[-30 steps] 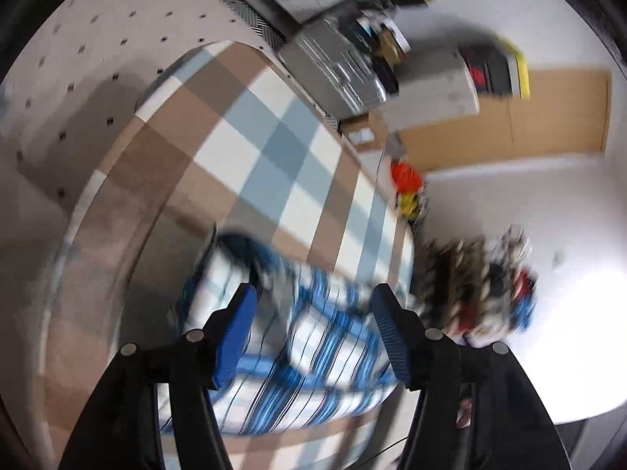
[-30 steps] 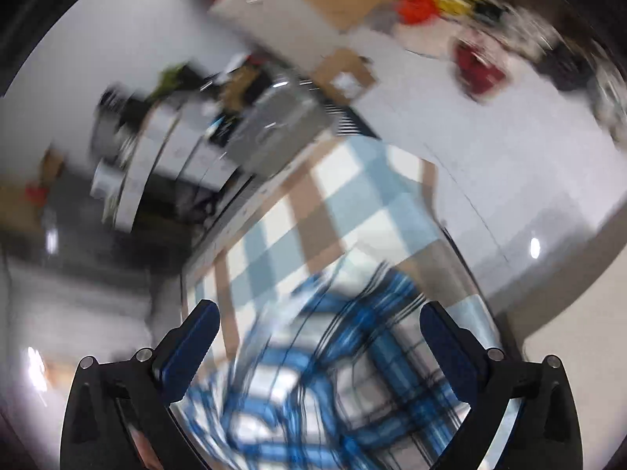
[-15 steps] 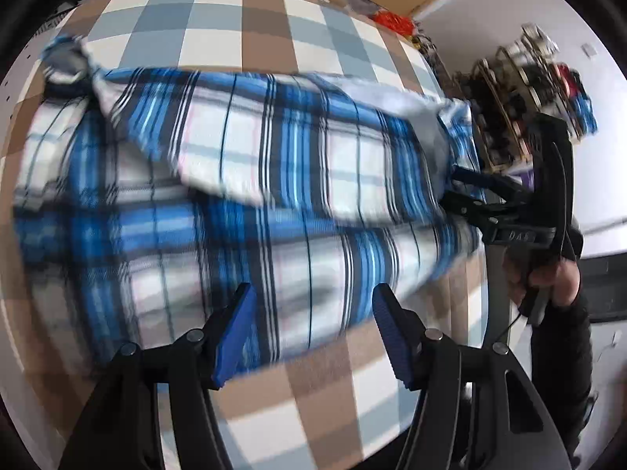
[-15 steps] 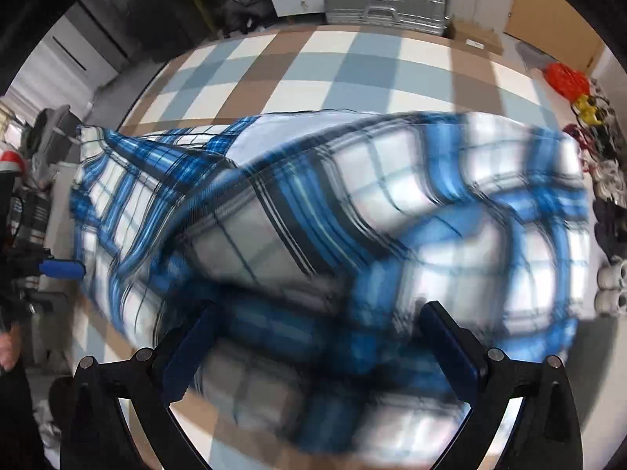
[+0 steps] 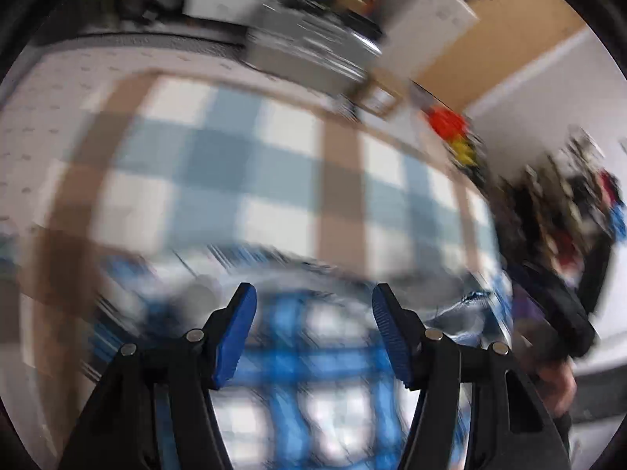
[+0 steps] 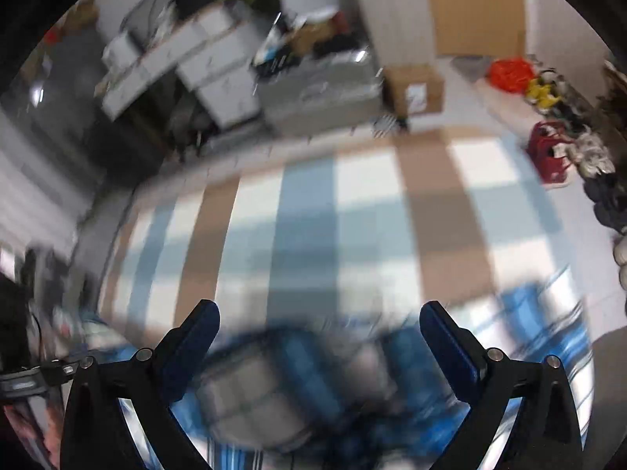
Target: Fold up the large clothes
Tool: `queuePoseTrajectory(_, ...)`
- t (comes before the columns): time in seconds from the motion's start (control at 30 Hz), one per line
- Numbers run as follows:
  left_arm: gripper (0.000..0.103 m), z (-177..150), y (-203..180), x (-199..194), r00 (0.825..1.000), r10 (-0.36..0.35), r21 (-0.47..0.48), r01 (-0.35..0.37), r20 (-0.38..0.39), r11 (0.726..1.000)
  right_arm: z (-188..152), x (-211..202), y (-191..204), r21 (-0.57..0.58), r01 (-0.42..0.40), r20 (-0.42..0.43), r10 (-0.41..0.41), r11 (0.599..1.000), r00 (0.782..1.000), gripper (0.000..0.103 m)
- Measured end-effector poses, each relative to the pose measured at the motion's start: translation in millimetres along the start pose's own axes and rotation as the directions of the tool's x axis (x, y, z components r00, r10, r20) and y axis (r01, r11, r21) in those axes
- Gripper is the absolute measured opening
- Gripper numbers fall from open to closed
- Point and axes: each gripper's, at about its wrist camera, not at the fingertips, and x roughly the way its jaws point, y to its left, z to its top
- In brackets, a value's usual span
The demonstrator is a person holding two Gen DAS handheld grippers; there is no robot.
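Note:
A blue, white and black plaid shirt [image 5: 309, 356] lies on the checked tablecloth [image 5: 250, 180], filling the bottom of both views; motion blur hides its folds. My left gripper [image 5: 313, 313] hangs over the shirt, its blue pads apart with nothing pinched between them. In the right wrist view the same shirt [image 6: 298, 387] spreads under my right gripper [image 6: 319, 327], whose jaws stand wide open and hold nothing. A person's hand [image 5: 556, 384] holds a black gripper body at the shirt's right end.
The tablecloth [image 6: 352, 227] of brown, pale blue and white squares stretches beyond the shirt. Past the table's far edge stand a silver case [image 5: 309, 51], white drawers [image 6: 219, 70], a cardboard box [image 6: 415, 90] and a cluttered shoe rack [image 5: 580, 203] on the right.
Half a second ago both views looked down on the spread shirt. Both have since swung up and away, so the shirt now sits low in view and more tablecloth shows. Jaw gaps look unchanged.

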Motion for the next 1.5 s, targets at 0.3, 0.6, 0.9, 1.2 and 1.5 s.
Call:
queuePoseTrajectory(0.3, 0.056, -48, 5, -22, 0.99, -0.096, 0.088, 0.105, -0.101, 0.991, -23, -45, -17, -0.09, -0.117, -0.087, 0.109, 0.989, 0.99, 0.103)
queuePoseTrajectory(0.6, 0.056, -113, 8, 10, 0.992, -0.021, 0.228, 0.049, -0.125, 0.972, -82, 2, -43, -0.317, 0.124, -0.254, -0.21, 0.94, 0.944, 0.103)
queuePoseTrajectory(0.9, 0.056, -119, 39, -6, 0.994, -0.065, 0.2, 0.081, -0.088, 0.976, -50, -33, -91, -0.082, 0.195, -0.137, -0.204, 0.977, 0.969, 0.103)
queuePoseTrajectory(1.2, 0.056, -145, 47, -21, 0.995, 0.016, 0.227, 0.006, -0.096, 0.974, -58, -69, -102, -0.016, 0.151, -0.135, -0.152, 0.988, 0.979, 0.103)
queuePoseTrajectory(1.5, 0.056, -148, 41, -15, 0.993, 0.077, 0.247, -0.052, -0.091, 0.968, -50, -39, -103, -0.053, 0.183, -0.141, -0.189, 0.982, 0.972, 0.078)
